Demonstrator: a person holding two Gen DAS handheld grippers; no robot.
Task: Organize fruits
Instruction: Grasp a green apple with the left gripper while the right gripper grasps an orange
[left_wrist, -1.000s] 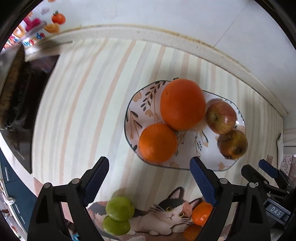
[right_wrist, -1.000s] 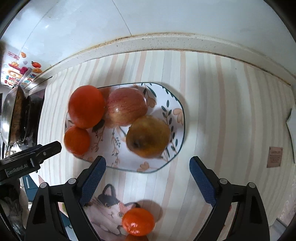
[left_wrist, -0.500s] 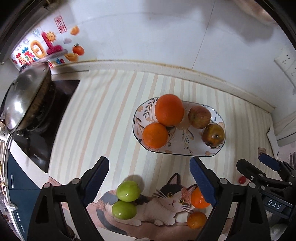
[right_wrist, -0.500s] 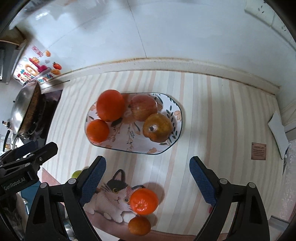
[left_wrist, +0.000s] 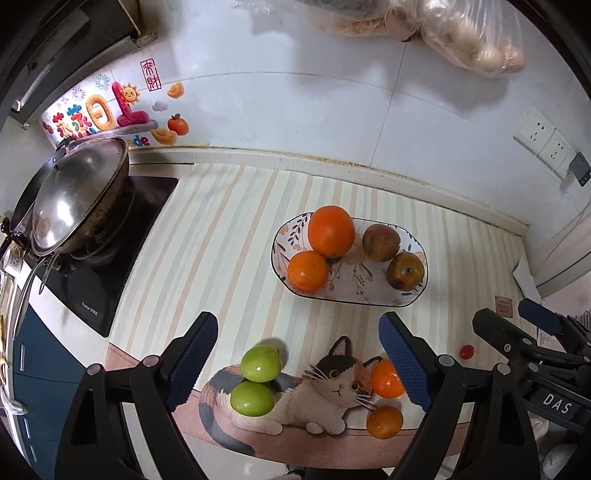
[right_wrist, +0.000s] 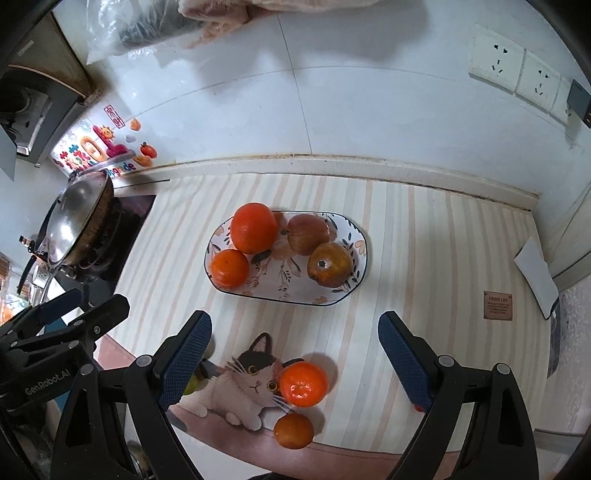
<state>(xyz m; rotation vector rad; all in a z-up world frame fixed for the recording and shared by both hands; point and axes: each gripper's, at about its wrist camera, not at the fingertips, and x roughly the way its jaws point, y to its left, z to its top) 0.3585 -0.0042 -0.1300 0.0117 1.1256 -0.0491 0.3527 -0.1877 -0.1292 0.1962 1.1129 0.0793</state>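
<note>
A floral plate (left_wrist: 369, 298) (right_wrist: 280, 291) on the striped counter holds a large orange (left_wrist: 330, 230) (right_wrist: 253, 228), a smaller orange (left_wrist: 307, 270) (right_wrist: 229, 268) and two reddish-brown apples (left_wrist: 381, 242) (left_wrist: 405, 270) (right_wrist: 307, 234) (right_wrist: 330, 264). Near the counter's front edge lie two green fruits (left_wrist: 260, 363) (left_wrist: 252, 398) and two small tangerines (left_wrist: 386, 378) (left_wrist: 384, 421) (right_wrist: 303, 384) (right_wrist: 294, 430). My left gripper (left_wrist: 297, 362) is open and empty above the green fruits. My right gripper (right_wrist: 295, 363) is open and empty above the tangerines.
A covered wok (left_wrist: 70, 199) (right_wrist: 77, 218) sits on the black stove (left_wrist: 110, 266) at the left. A tiny red object (left_wrist: 467, 351) lies at the right front. A white paper (right_wrist: 535, 280) and a brown label (right_wrist: 498, 305) lie at the right. The wall has sockets (right_wrist: 513, 70).
Both grippers have pulled back and up from the plate, so the plate looks smaller and the wall, wok and front fruits have come into view. Both stay open.
</note>
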